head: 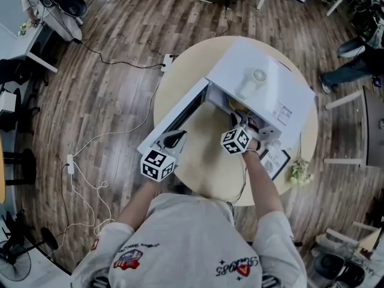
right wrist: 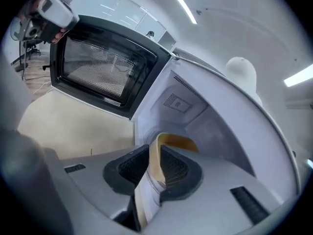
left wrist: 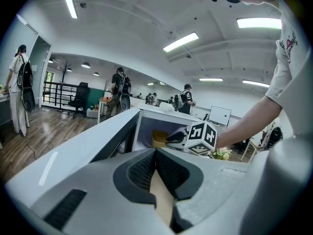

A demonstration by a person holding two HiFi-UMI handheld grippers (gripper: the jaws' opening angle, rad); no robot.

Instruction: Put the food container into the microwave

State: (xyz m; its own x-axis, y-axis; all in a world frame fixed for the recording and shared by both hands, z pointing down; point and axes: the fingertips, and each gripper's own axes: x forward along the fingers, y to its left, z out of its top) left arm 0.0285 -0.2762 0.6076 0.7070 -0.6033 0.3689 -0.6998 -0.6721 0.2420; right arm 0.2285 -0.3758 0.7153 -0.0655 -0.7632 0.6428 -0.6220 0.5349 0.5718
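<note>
I'm pinching the rim of the yellow food container [right wrist: 181, 142] in my right gripper [right wrist: 155, 153], just inside the microwave [right wrist: 188, 106]. I'm aiming to seat it level and deep before release. My left gripper [left wrist: 156, 153], jaws pressed together and empty, is hovering by the door [left wrist: 93, 141].

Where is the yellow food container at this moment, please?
In the right gripper view, the yellow round food container is inside the open white microwave, right of its door, its near rim pinched by the right tool.
</note>
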